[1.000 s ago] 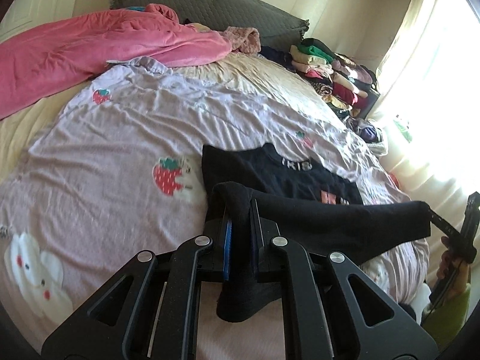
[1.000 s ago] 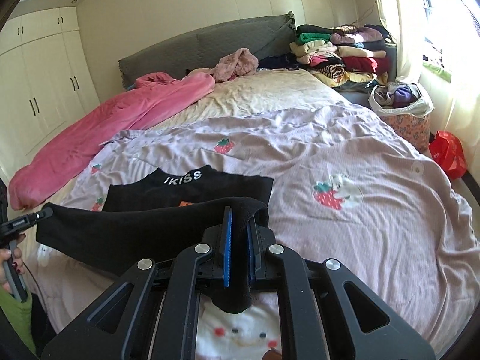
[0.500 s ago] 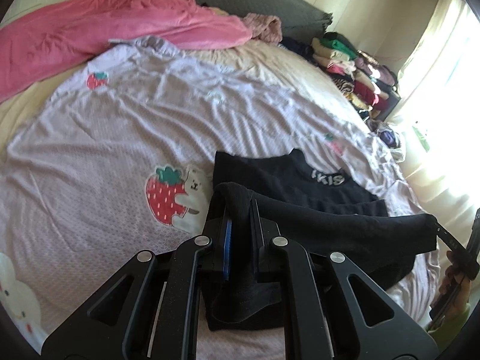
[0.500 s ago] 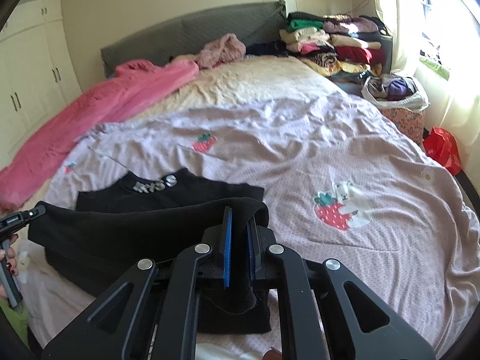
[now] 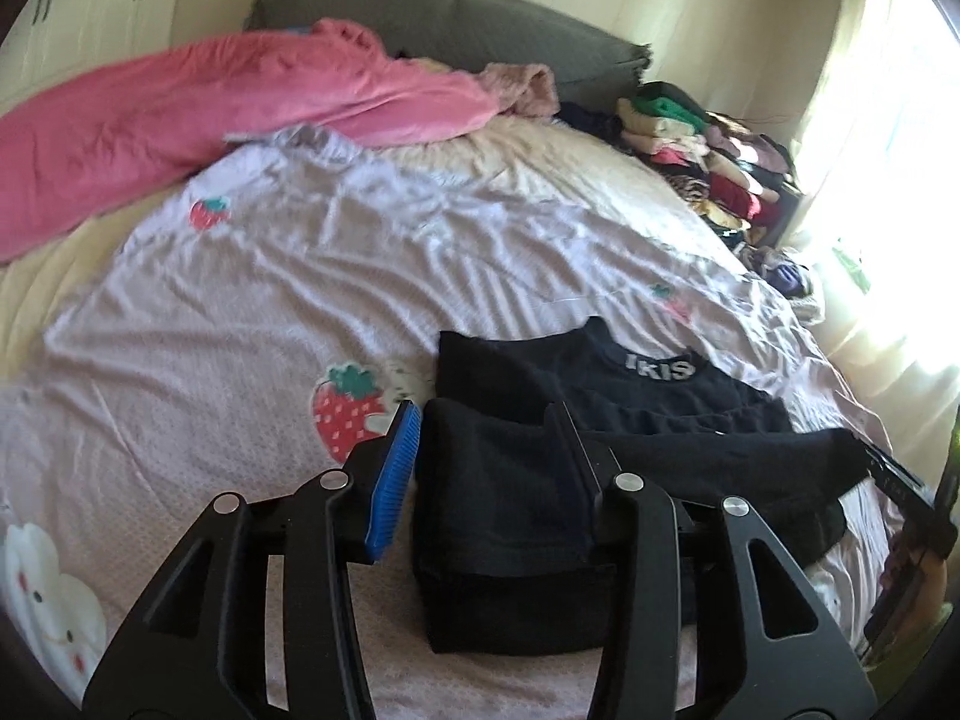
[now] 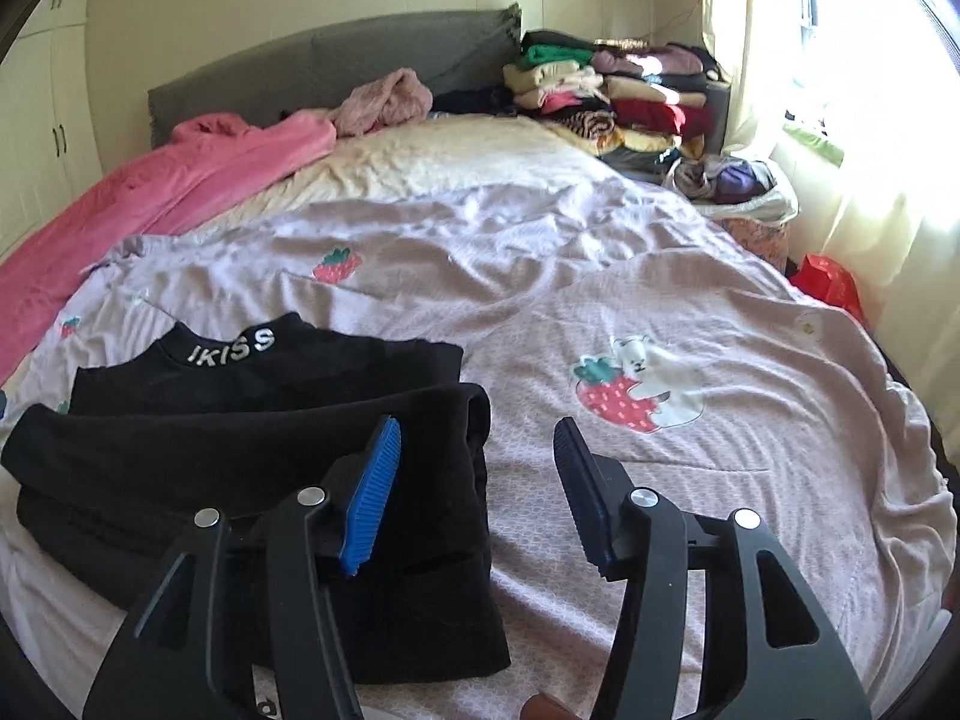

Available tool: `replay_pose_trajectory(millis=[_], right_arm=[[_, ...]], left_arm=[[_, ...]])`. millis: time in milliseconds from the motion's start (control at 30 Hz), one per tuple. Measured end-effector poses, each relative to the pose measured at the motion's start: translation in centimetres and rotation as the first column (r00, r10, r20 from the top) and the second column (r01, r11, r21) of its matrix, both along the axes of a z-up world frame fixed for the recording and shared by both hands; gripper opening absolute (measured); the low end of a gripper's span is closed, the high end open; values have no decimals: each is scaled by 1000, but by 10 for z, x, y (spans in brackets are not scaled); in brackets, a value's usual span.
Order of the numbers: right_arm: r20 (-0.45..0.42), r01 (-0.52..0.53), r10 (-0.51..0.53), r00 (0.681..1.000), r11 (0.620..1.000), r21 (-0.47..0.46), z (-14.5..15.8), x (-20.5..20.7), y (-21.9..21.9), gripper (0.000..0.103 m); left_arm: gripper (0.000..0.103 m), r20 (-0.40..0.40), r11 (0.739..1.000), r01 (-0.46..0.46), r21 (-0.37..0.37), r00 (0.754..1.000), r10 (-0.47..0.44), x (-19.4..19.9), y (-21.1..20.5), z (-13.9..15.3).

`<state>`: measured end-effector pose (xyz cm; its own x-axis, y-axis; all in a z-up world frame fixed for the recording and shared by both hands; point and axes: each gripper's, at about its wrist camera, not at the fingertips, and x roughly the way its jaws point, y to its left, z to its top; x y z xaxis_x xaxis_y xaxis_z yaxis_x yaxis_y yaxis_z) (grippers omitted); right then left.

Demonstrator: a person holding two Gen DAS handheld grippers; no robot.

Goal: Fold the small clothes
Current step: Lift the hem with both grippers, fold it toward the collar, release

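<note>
A small black top with white letters on its collar lies folded on the lilac strawberry-print sheet; it shows in the left wrist view [image 5: 600, 420] and the right wrist view [image 6: 240, 432]. Its lower half is doubled up over its upper half, leaving the collar showing. My left gripper [image 5: 486, 420] is open, its jaws astride the fold's left end. My right gripper [image 6: 477, 429] is open at the fold's right end, with the cloth's corner lying between its jaws. The other gripper shows at the right edge of the left wrist view [image 5: 900, 474].
A pink blanket [image 5: 210, 102] lies along the bed's far left. A stack of folded clothes [image 6: 606, 90] stands at the far right by the grey headboard [image 6: 330, 60]. A bag of clothes [image 6: 732, 186] and a red bag [image 6: 831, 285] sit beside the bed near the window.
Both grippers carried the top's lower hem forward and down onto the garment, then opened and let it go. The cloth now rests folded on the sheet.
</note>
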<state>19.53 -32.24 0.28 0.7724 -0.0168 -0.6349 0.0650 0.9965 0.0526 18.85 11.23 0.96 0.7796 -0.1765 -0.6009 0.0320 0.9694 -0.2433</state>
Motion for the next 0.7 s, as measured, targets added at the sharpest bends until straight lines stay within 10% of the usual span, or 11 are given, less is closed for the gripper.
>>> replay_pose_trajectory(millis=[700], right_arm=[[-44, -344, 345, 938, 939, 26, -11, -53, 89, 51]], left_arm=[[44, -142, 928, 349, 133, 933, -331, -34, -114, -42]])
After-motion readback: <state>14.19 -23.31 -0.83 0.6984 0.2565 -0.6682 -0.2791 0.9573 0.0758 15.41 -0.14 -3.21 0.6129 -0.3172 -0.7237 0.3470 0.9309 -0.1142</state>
